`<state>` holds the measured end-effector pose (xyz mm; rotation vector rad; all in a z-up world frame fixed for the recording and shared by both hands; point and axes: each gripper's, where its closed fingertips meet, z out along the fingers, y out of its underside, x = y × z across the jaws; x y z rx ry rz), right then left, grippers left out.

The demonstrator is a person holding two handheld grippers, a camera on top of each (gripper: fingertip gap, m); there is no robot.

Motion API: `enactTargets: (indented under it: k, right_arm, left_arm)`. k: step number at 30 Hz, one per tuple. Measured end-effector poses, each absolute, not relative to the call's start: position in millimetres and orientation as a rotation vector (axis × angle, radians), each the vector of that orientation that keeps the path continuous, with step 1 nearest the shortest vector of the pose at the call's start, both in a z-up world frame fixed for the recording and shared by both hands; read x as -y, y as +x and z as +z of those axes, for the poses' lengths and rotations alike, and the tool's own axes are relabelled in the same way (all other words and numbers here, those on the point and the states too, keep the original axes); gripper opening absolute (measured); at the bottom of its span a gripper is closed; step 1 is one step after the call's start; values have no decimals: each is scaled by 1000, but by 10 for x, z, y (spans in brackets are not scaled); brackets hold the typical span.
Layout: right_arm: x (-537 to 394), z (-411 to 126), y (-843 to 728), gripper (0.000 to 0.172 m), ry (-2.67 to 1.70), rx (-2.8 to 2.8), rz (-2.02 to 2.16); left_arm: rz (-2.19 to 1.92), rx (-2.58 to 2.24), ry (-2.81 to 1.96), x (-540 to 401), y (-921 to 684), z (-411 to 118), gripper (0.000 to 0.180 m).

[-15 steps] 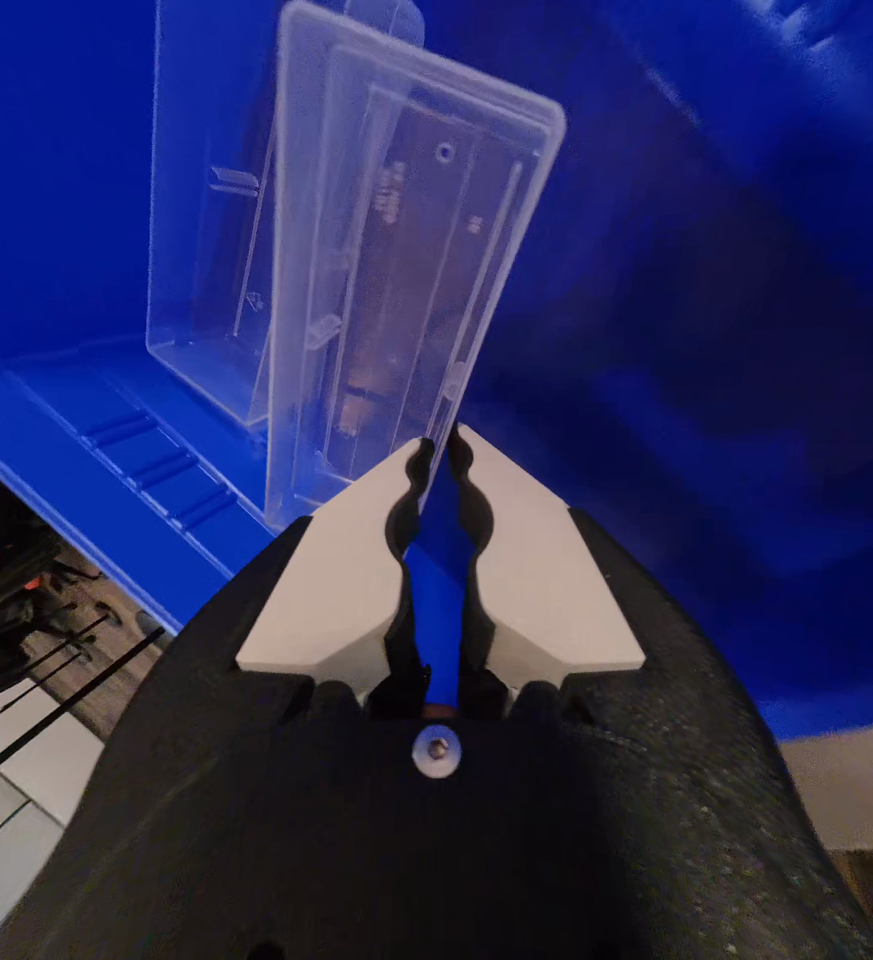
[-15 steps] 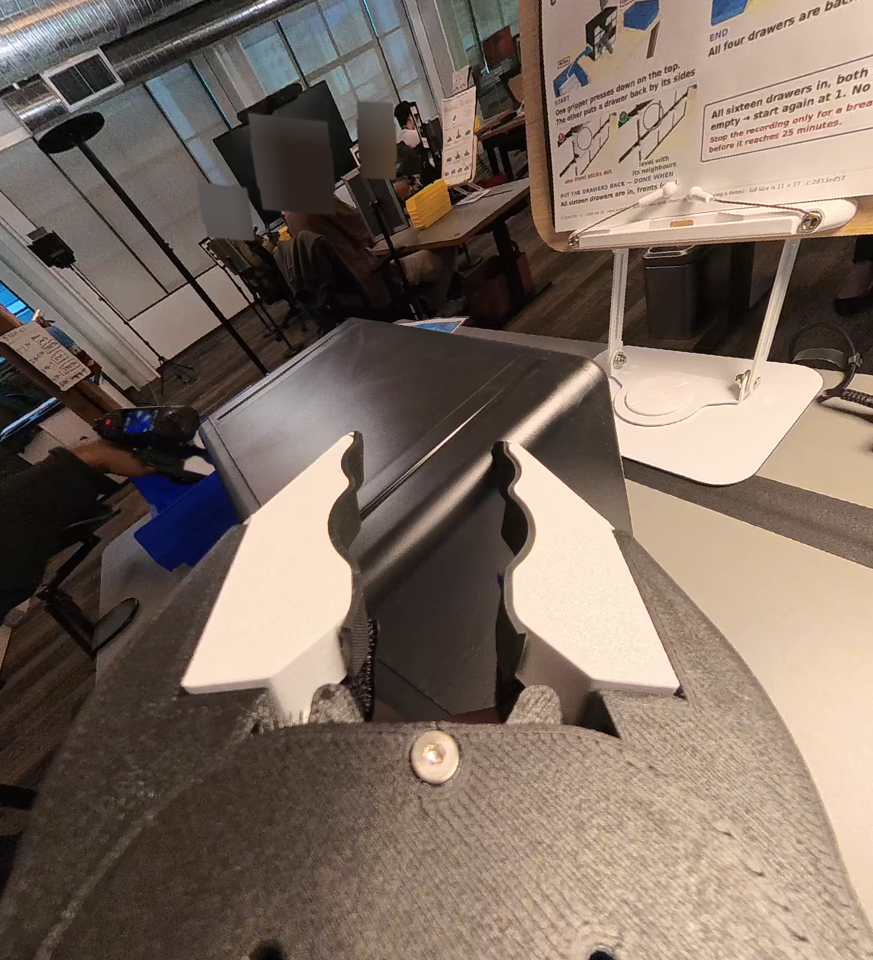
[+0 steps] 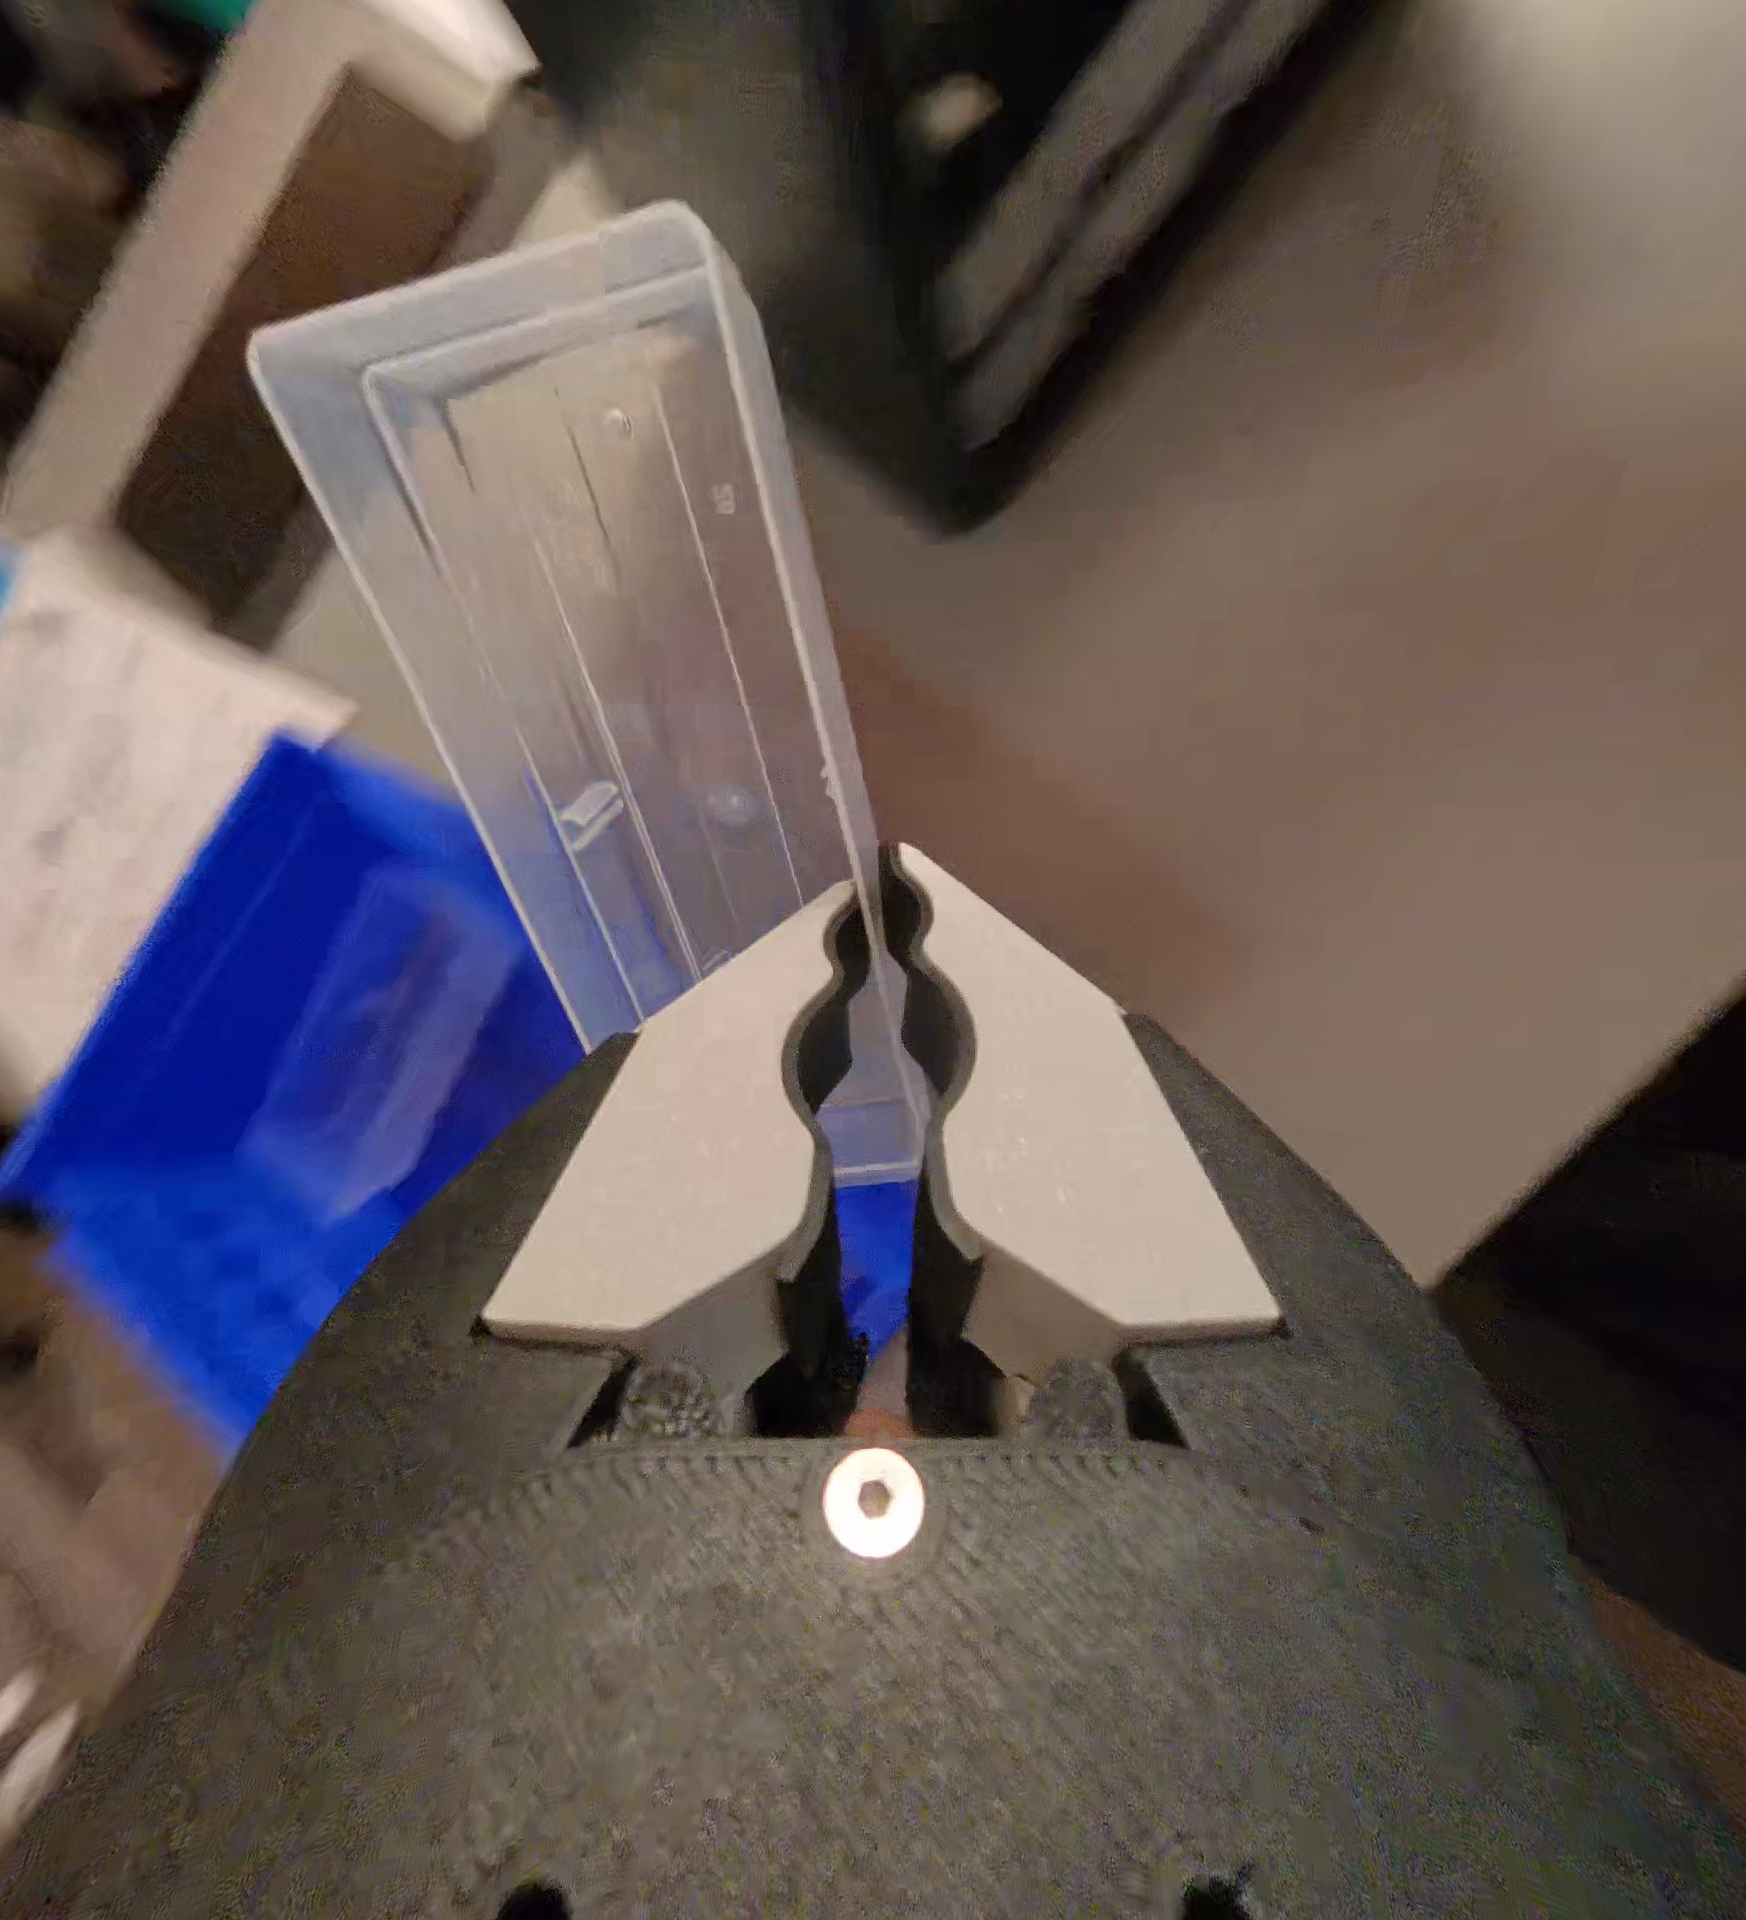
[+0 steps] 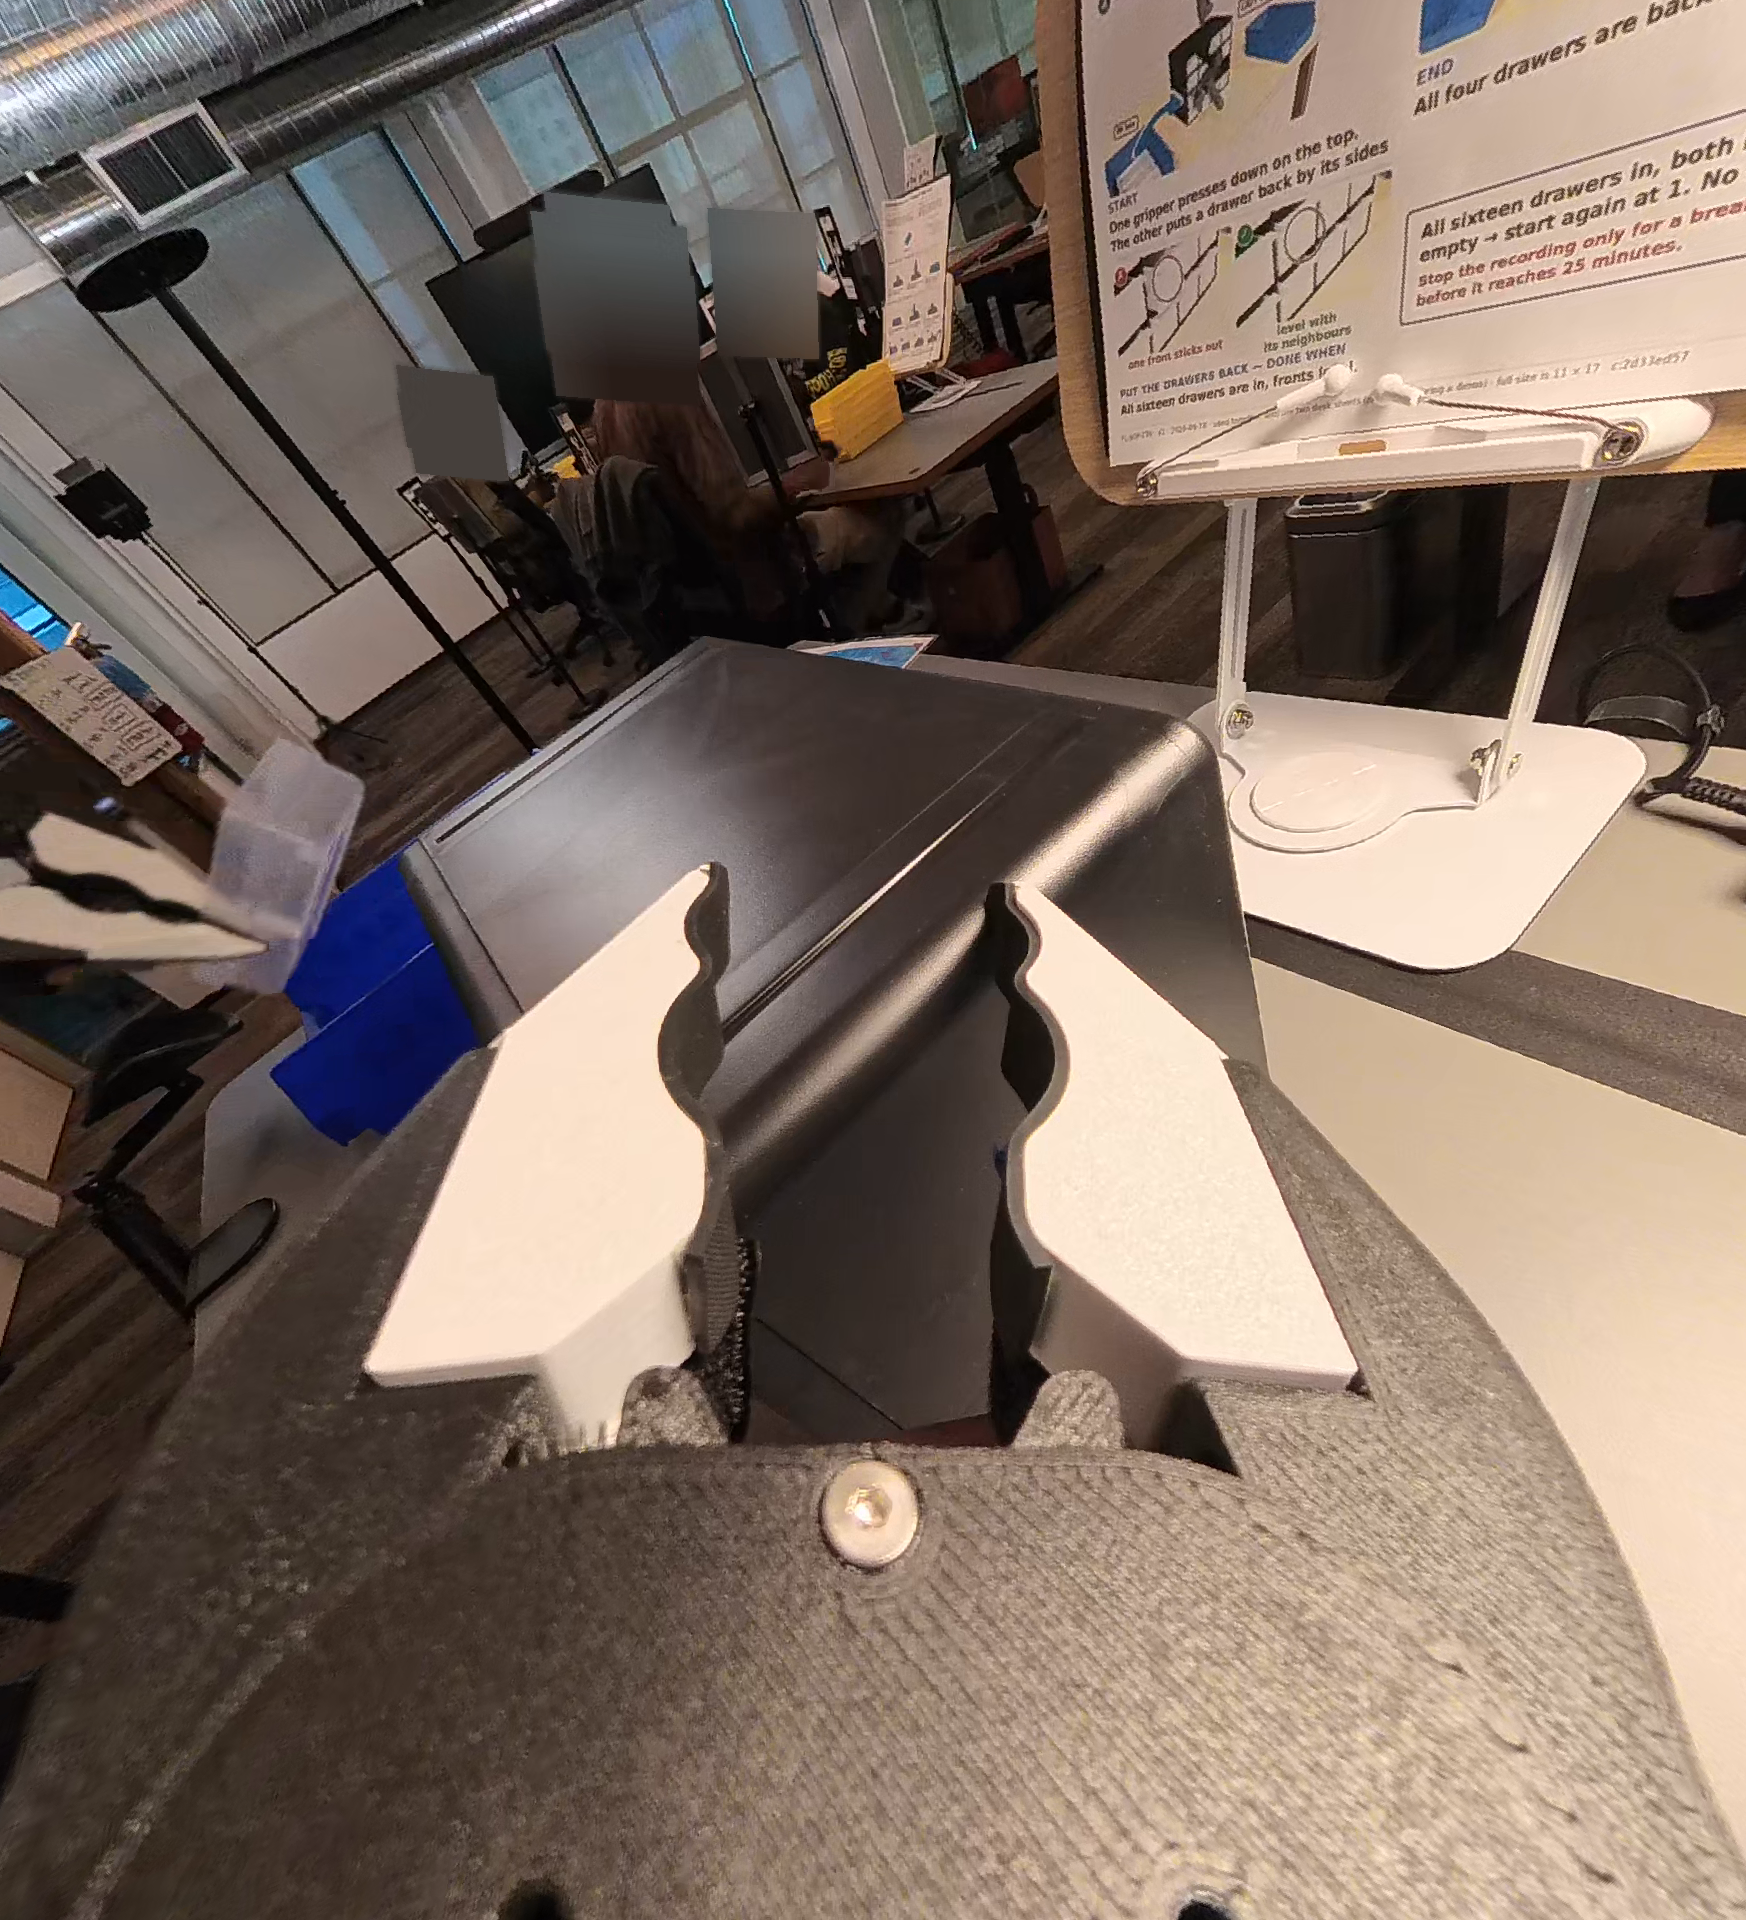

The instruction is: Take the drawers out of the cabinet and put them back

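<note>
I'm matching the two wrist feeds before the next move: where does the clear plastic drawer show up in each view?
Left wrist view: the clear plastic drawer stands centre frame, rising up-left from the left claw, which is shut on its side wall.
Right wrist view: it is small at the far left edge, held in the left claw, left of the black cabinet.
Shared landmark: the blue plastic bin.

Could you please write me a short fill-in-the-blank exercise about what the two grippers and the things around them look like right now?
1. The left gripper is shut on one wall of a clear plastic ____.
2. The right gripper is open above the flat top of the ____ cabinet.
3. The bin below the drawer is ____ in colour.

Missing words: drawer; black; blue
</note>
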<state>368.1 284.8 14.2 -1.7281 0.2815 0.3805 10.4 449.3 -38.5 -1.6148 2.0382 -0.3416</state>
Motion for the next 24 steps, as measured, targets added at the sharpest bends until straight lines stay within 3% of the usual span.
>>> enactTargets:
  k: [1,7,14,18,24]
  right_arm:
    - [-2847,141,3681,53,-1728,-281,380]
    - [-2848,142,3681,53,-1727,-281,382]
    - [-2847,145,3679,53,-1725,-281,383]
    - [-2848,146,3677,53,-1725,-280,385]
    - [-2848,148,3676,53,-1723,-277,386]
  left_arm:
    - [-437,-2096,-1590,-4196,199,-430,2]
    - [-817,-2387,-1510,-2888,533,-1074,1]
    - [-972,-2397,-1699,-2382,857,-1774,2]
    - [-1102,-2307,-1764,-2239,1033,-1808,4]
    - [-1064,-2417,-1405,-2267,980,-1573,35]
